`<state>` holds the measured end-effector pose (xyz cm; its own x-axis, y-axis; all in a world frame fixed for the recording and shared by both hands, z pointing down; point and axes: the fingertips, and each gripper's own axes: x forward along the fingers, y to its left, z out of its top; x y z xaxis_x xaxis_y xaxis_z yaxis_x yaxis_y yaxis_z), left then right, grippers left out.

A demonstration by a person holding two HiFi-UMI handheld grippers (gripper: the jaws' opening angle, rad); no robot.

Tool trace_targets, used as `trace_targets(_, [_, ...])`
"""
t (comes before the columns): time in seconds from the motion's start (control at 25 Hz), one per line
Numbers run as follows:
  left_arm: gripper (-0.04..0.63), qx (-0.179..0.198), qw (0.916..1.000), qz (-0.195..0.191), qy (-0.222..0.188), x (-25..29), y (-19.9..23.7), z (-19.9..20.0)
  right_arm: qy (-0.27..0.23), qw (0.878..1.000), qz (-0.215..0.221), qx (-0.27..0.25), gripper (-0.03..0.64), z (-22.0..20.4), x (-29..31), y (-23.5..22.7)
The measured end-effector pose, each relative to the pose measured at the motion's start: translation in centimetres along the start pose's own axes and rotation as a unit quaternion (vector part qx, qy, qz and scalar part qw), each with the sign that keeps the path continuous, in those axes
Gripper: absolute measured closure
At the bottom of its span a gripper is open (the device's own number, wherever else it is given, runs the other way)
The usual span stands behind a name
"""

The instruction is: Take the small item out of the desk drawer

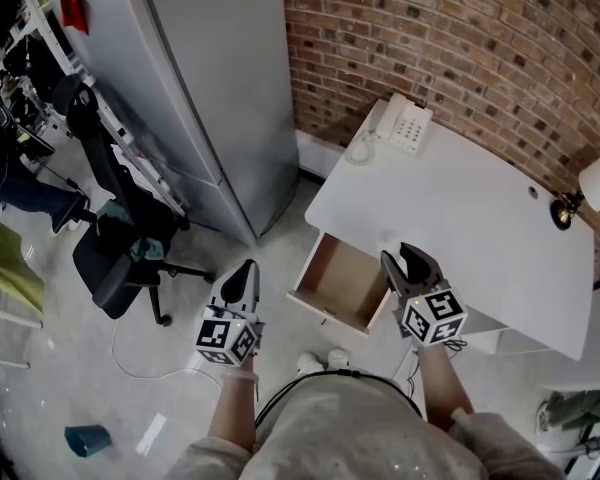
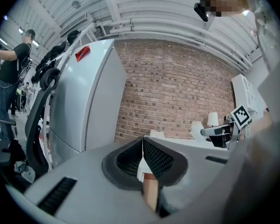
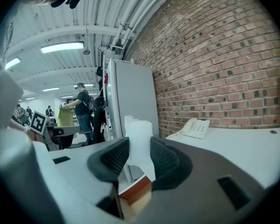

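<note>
Head view: open drawer [image 1: 345,283]; item [image 3: 139,139] in right claw [image 1: 408,260]

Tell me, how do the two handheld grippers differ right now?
The left gripper has its fingers shut on nothing; the right gripper has its fingers clamped on a small white item. The left hangs over the floor, the right beside the open drawer. Both carry a marker cube.

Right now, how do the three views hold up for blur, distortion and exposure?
Head view: sharp and evenly lit, with the brick wall bowed by the lens. Left gripper view: heavy fisheye with black corners, and the jaws are soft up close. Right gripper view: same fisheye, the white item between the jaws is washed out, and the ceiling light is blown.
</note>
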<state>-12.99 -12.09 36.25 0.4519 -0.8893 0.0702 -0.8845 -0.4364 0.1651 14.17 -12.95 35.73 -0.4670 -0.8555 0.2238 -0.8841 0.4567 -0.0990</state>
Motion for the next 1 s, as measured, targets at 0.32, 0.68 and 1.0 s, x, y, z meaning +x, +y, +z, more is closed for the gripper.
trace_targets(0.32, [0.586, -0.001, 0.9999, 0.009, -0.005, -0.2, 0.7, 0.3, -0.016, 1.0, -0.003, -0.007, 0.468, 1.0, 0.0, -0.1])
trace_targets(0.68, [0.586, 0.002, 1.0, 0.004, -0.008, 0.2, 0.6, 0.6, -0.025, 1.0, -0.006, -0.007, 0.468, 1.4, -0.3, -0.3])
trace_targets(1.0, [0.586, 0.001, 1.0, 0.002, -0.007, 0.3, 0.8, 0.5, -0.034, 0.999, -0.009, -0.007, 0.468, 1.7, -0.5, -0.2])
